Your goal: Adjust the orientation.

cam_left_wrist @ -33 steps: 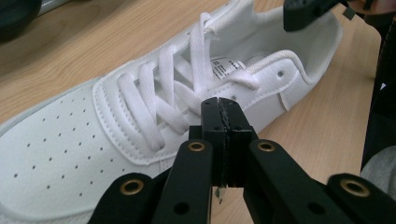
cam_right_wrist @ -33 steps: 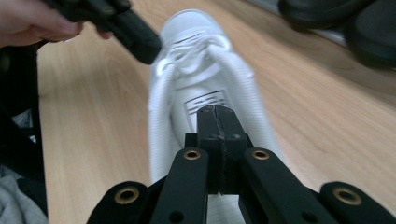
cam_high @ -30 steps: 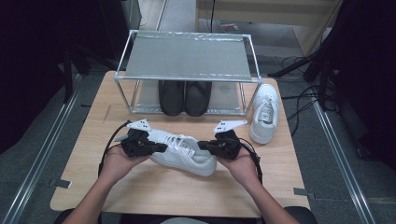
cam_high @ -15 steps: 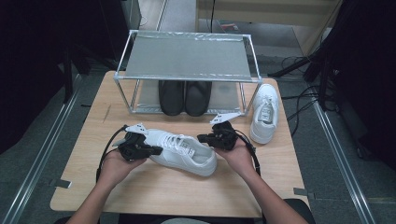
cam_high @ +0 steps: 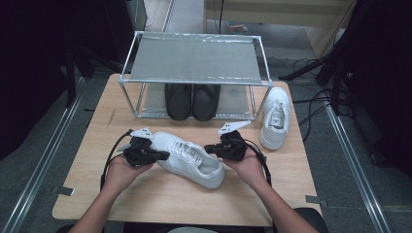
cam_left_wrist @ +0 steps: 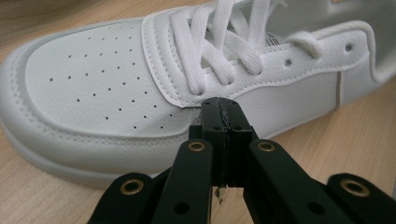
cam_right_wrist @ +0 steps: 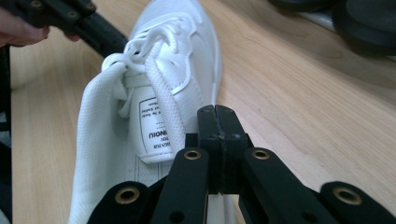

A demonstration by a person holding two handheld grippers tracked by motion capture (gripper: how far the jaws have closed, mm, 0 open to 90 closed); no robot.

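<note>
A white lace-up sneaker (cam_high: 190, 158) lies on the wooden table, toe towards the left. My left gripper (cam_high: 166, 155) is shut, and its tips (cam_left_wrist: 219, 106) rest against the sneaker's (cam_left_wrist: 107, 88) side just below the lowest laces. My right gripper (cam_high: 208, 148) is also shut, with nothing between its jaws. Its tips (cam_right_wrist: 217, 114) sit beside the heel opening of the sneaker (cam_right_wrist: 154, 107), close to the tongue label and a loose lace (cam_right_wrist: 164, 105). A hand holds each gripper.
A second white sneaker (cam_high: 274, 116) lies at the right of the table. A metal rack (cam_high: 194, 60) stands at the back with a pair of black shoes (cam_high: 192, 100) on its lower shelf. Floor rails run along both sides of the table.
Both hands have shifted only slightly around the sneaker. The jaws of both grippers stay shut and the sneaker has not moved.
</note>
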